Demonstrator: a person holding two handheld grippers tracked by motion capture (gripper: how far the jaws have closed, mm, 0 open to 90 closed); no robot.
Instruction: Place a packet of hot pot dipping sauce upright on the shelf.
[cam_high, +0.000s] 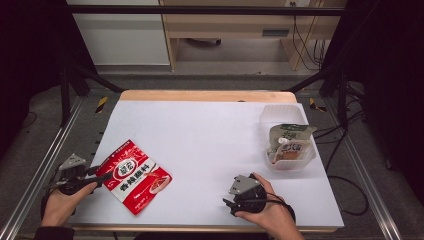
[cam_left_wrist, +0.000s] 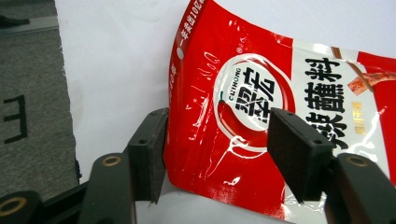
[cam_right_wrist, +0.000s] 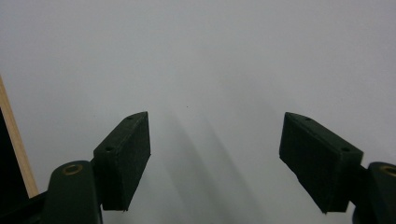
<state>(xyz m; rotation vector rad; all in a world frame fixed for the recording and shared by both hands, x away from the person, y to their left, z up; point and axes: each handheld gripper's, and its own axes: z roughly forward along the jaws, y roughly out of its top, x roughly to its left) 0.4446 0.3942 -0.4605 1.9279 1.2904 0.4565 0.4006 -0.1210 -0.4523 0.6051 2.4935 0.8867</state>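
A red seasoning pouch (cam_high: 134, 176) with white and black print lies at the front left of the white table (cam_high: 210, 130). My left gripper (cam_high: 100, 176) reaches it from the left. In the left gripper view the pouch's (cam_left_wrist: 243, 107) near corner is raised off the sheet and sits between the jaws of my left gripper (cam_left_wrist: 219, 158). The left pad (cam_left_wrist: 148, 154) is at the pouch's edge and the right pad (cam_left_wrist: 294, 154) stands over its printed face, with a wide gap between them. My right gripper (cam_high: 229, 202) rests open on bare table at the front right, with nothing between the jaws of my right gripper (cam_right_wrist: 215, 158).
A clear plastic tub (cam_high: 280, 111) at the right edge holds a green-and-white pouch (cam_high: 289, 134) and another packet. The table's wooden edge (cam_right_wrist: 16, 140) runs beside my right gripper. Metal frame rails (cam_high: 45, 165) flank the table.
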